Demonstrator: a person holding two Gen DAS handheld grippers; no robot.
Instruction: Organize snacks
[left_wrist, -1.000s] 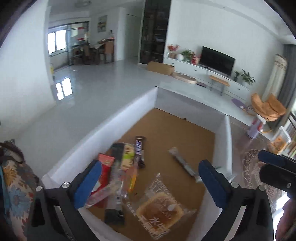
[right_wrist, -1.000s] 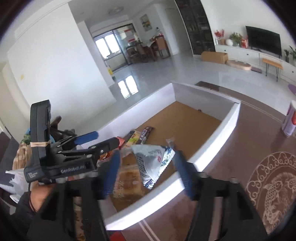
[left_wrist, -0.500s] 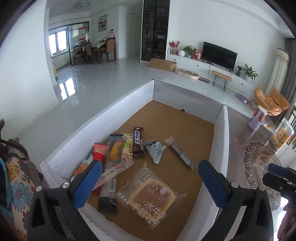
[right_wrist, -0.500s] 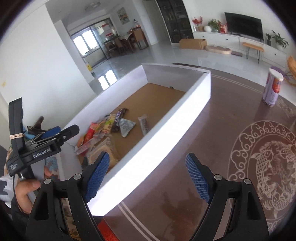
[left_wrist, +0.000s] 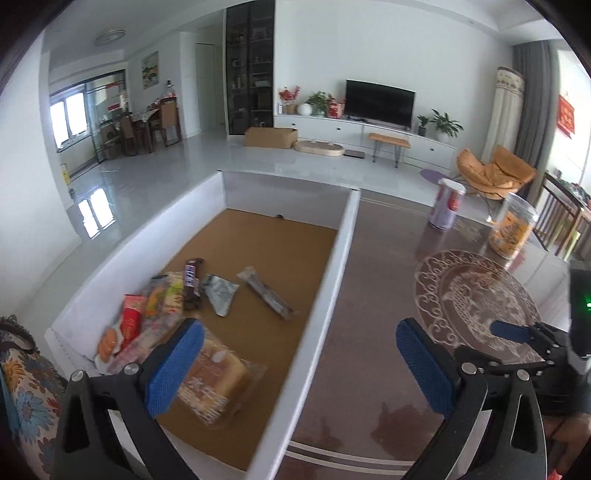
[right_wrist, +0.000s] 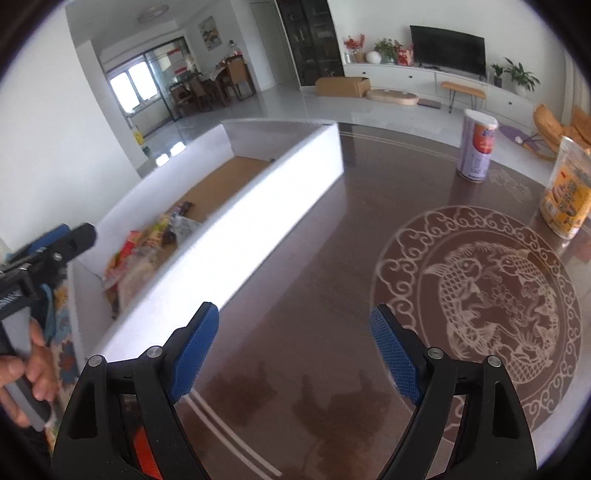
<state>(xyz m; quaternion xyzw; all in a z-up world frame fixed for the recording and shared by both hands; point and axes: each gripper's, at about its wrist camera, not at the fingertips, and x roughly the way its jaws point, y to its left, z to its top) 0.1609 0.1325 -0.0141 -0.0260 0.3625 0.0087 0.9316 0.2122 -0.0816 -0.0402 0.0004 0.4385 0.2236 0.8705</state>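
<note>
Right wrist view: right hand-held gripper (right_wrist: 291, 354) gaped wide, empty, over the bench (right_wrist: 332, 258) beside the white box (right_wrist: 236, 229). Left hand-held gripper (left_wrist: 299, 365) likewise wide, empty, straddling the box's wall; snacks (left_wrist: 162, 306) lay inside.

Each camera sits on its tool, angled steeply down and close to the desk (right_wrist: 332, 258). Both views share the white box (left_wrist: 332, 280) and the living room.

i see dark brown table (right_wrist: 314, 258), glossy, with pale round fish pattern (right_wrist: 480, 295) in surface. white box (left_wrist: 332, 266) with brown floor stands on left part. purple can (right_wrist: 476, 147) stands upright at far side; clear jar of yellow snacks (right_wrist: 567, 192) near it, toward right edge.
</note>
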